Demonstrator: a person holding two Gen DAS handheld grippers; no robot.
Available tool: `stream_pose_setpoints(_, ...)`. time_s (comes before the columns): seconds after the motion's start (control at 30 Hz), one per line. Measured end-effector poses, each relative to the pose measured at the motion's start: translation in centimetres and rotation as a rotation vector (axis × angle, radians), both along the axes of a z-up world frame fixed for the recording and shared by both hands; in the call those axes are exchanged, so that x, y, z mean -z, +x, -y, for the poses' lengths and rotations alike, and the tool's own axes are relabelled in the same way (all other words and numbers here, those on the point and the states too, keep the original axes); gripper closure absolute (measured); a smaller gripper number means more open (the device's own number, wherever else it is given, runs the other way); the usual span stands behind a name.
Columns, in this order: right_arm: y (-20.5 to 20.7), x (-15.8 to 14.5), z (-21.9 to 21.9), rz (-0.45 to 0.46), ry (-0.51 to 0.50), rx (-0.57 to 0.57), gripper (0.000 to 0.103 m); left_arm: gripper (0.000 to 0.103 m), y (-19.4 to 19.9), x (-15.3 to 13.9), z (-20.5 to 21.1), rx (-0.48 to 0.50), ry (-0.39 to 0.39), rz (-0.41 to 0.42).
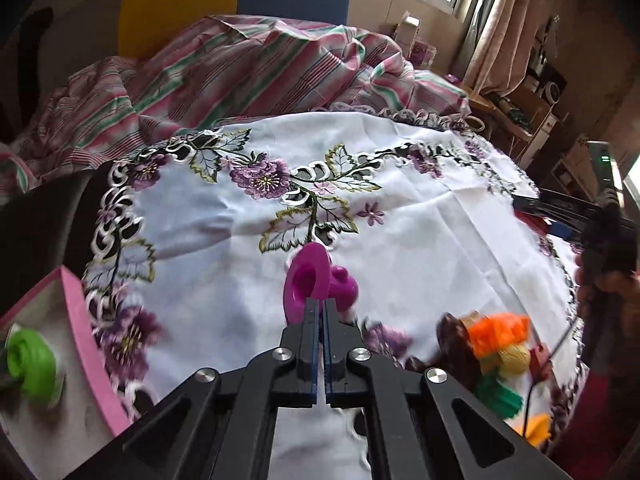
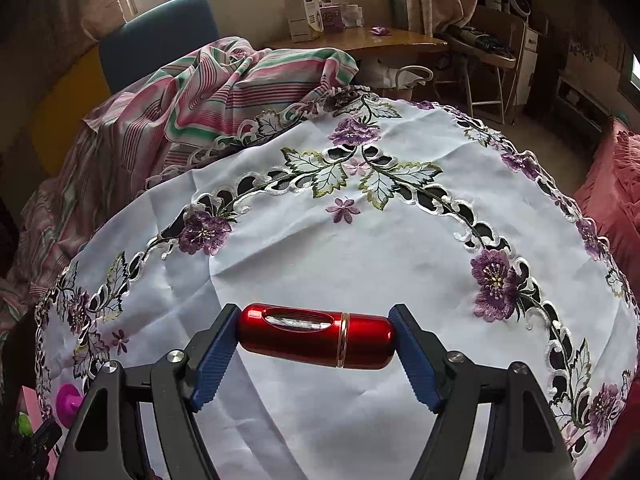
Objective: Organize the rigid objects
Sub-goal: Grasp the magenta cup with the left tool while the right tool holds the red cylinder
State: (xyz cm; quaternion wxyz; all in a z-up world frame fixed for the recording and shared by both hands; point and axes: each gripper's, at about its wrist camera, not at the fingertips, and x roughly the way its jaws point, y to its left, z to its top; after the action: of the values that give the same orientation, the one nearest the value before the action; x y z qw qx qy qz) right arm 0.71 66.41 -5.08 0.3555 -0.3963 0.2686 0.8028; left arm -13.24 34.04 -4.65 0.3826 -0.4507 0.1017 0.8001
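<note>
While no label reads, right tongs [image 2: 314, 338] grip red capsule [image 2: 316, 336]

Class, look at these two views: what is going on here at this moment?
A person is tidying small objects on a table with an embroidered white tablecloth, using two tools. The left hand-held gripper is shut on the rim of a magenta plastic piece. The right hand-held gripper holds a red metallic capsule end to end between its pads. A pink-edged box at the left already contains a green piece. More colourful pieces sit in a heap at the right.
</note>
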Motion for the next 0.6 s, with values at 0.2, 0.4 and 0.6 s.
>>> stream_pose_setpoints(0.2, 0.1, -0.2, 0.2, -0.006, 0.006, -0.005, 0.026, 0.100, 1.4, -0.4, 1.2, 0.006, -0.007, -0.013)
stream_pose_setpoints(0.4, 0.5, -0.5, -0.1, -0.030, -0.007, 0.011, 0.026, 0.023, 0.2, -0.3, 0.6, -0.019, -0.025, -0.063)
stream_pose_setpoints(0.6, 0.2, -0.7, 0.1, -0.044, -0.016, -0.004, 0.026, 0.012, 0.2, 1.1, -3.2, 0.098, -0.136, -0.162)
